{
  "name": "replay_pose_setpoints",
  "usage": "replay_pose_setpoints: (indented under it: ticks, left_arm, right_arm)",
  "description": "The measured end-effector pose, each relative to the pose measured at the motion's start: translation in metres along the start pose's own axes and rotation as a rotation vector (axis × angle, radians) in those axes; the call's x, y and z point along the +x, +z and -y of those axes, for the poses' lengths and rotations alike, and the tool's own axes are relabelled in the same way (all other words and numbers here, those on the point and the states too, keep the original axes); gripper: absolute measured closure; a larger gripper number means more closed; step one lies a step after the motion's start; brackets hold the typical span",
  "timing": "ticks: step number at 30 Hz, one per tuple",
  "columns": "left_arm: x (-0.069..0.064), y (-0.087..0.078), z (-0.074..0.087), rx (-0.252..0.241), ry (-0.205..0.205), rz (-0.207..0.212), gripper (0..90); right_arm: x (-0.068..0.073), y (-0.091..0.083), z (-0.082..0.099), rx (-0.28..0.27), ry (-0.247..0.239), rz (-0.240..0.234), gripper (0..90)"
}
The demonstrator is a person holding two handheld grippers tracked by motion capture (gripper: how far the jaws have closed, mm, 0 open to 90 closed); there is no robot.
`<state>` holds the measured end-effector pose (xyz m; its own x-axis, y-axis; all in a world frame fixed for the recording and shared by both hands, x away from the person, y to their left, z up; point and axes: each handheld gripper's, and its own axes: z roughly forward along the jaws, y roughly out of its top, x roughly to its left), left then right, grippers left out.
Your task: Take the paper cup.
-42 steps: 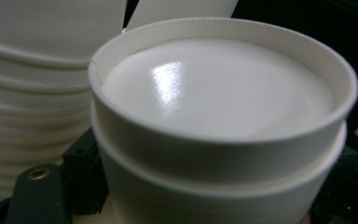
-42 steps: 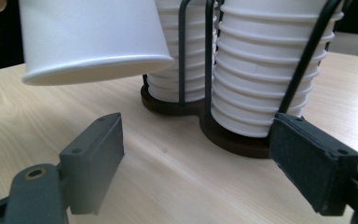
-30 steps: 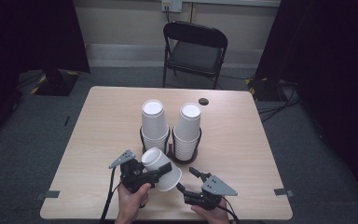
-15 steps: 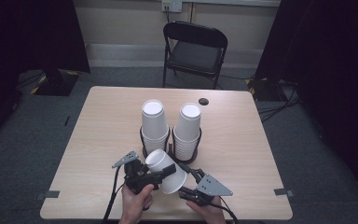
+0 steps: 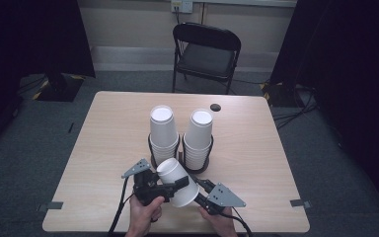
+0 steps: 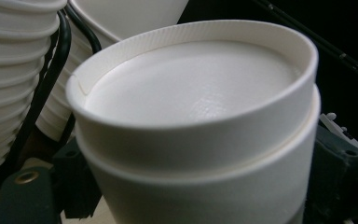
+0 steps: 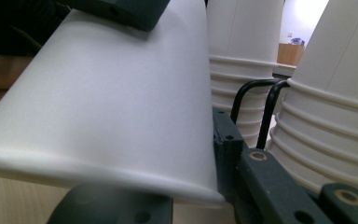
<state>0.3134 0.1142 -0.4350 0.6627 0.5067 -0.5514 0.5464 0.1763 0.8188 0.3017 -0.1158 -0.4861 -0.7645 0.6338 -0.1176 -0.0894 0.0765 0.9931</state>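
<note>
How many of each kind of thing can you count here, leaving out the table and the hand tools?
Standing cup stacks: 2
Wire holders: 2
Tilted nested cups: 2
Dark disc: 1
Chair: 1
Total: 8

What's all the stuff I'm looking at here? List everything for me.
Nested cups: two, white, tilted, between both tools near the table's front edge.
Cup stacks: two, white, upside down in holders, left stack, right stack.
Wire holders: two, black, around the stacks at mid-table.
Small disc: one, black, far table edge.
Table: one, light wood.
Folding chair: one, black, behind the table.
Left tool: black, jaws just opening, cups between them.
Right tool: black, jaws just closed on the cups.
Hands: two, left hand, right hand.
</note>
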Motion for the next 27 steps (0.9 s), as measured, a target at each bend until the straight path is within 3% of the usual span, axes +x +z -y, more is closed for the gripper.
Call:
replay_pose_setpoints:
  ticks: [4, 6, 13, 17, 27]
  left_arm:
    - [0.0009, -0.0006, 0.0004, -0.001, 0.011, 0.003, 12.3]
    - [0.0015, -0.0008, 0.0008, -0.002, -0.003, 0.005, 11.5]
    - [0.0019, -0.0029, 0.0014, -0.003, 0.011, 0.014, 10.5]
    - [0.0037, -0.0030, 0.0015, 0.001, -0.012, 0.031, 10.2]
    - [0.0054, -0.0033, 0.0037, 0.008, -0.007, 0.048, 8.3]
  right_arm:
    - [-0.0013, -0.0026, -0.0014, 0.003, 0.018, -0.008, 81.6]
    - [-0.0015, -0.0038, -0.0023, 0.002, 0.026, -0.004, 82.4]
    - [-0.0024, -0.0059, -0.0044, -0.002, 0.024, -0.013, 83.1]
    - [-0.0035, -0.0074, -0.0060, -0.015, 0.017, -0.011, 83.5]
    - [-0.0080, -0.0085, -0.0065, -0.011, 0.016, -0.018, 83.4]
